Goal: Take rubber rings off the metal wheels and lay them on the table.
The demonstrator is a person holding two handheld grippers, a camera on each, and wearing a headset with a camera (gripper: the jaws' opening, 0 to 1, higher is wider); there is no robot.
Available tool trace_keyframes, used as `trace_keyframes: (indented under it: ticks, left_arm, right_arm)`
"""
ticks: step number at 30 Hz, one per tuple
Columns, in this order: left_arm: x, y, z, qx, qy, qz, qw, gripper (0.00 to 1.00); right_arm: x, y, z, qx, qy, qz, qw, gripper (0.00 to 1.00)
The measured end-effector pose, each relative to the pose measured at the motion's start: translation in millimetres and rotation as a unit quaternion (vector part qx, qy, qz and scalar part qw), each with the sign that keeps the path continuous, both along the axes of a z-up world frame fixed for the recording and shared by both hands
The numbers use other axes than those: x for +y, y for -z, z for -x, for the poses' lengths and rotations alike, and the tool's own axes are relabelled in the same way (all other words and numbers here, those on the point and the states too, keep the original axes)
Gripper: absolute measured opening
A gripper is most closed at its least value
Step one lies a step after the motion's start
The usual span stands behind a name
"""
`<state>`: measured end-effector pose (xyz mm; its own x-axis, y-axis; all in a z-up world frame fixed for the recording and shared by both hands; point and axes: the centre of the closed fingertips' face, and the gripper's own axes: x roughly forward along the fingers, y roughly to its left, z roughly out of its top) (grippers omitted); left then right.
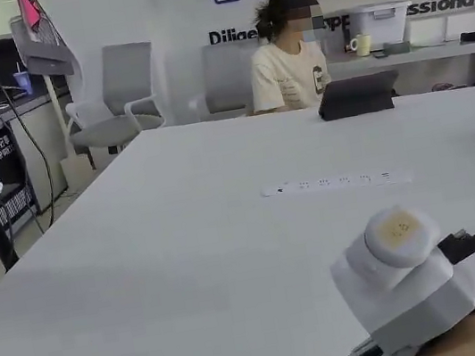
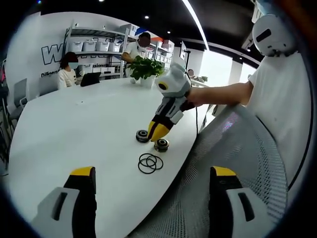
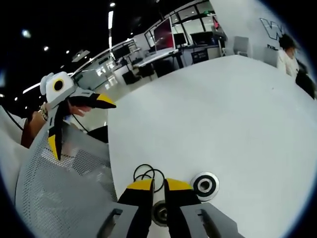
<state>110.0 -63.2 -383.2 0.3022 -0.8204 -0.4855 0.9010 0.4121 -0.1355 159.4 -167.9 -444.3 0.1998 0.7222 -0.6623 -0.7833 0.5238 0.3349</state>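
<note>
Two metal wheels lie near the table's edge. One wheel [image 2: 161, 145] [image 3: 159, 212] sits right under my right gripper [image 2: 157, 135] [image 3: 157, 186], whose yellow jaws are almost closed over it; I cannot see whether they pinch a ring. The other wheel [image 2: 142, 135] [image 3: 205, 184] lies just beside it. A few black rubber rings [image 2: 150, 162] [image 3: 148, 174] rest loose on the white table [image 1: 184, 241], overlapping. My left gripper [image 2: 153, 172] [image 3: 79, 123] hangs off the table edge above a mesh chair, jaws wide open and empty. In the head view the right gripper's white body [image 1: 400, 288] is at the bottom right.
A white power strip [image 1: 338, 183] lies mid-table. A seated person [image 1: 290, 61] with a dark tablet [image 1: 357, 96] is at the far side. A potted plant [image 2: 145, 69] stands on the table's far end. A grey mesh chair [image 2: 237, 163] is against the near edge.
</note>
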Motion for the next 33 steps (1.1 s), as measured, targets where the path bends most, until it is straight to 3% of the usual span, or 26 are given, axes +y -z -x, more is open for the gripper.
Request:
trace_keyframes:
  ticks: [10, 15, 21, 28, 33]
  left_arm:
    - [-0.9, -2.6, -0.3, -0.004, 0.000, 0.005, 1.0000, 0.94]
    - [0.2, -2.6, -1.0, -0.004, -0.001, 0.004, 1.0000, 0.94]
    - [0.8, -2.9, -1.7, -0.004, -0.001, 0.003, 1.0000, 0.93]
    - [0.5, -3.1, -2.6, -0.004, 0.002, 0.001, 1.0000, 0.93]
    - [-1.3, -6.3, -5.1, -0.008, 0.004, 0.003, 1.0000, 0.93]
  right_arm:
    - [-23.1, -18.4, -24.8, -0.024, 0.053, -0.030, 0.9978, 0.06]
    - [-38.9, -23.5, -35.8, -0.024, 0.089, -0.047, 0.9947, 0.06]
    - [-50.0, -23.4, -39.6, -0.017, 0.104, -0.064, 0.9923, 0.06]
    - [-59.2, -13.8, -39.0, -0.006, 0.111, -0.064, 0.9917, 0.09]
    - [-62.5, -8.3, -38.4, -0.013, 0.104, -0.057, 0.9929, 0.12]
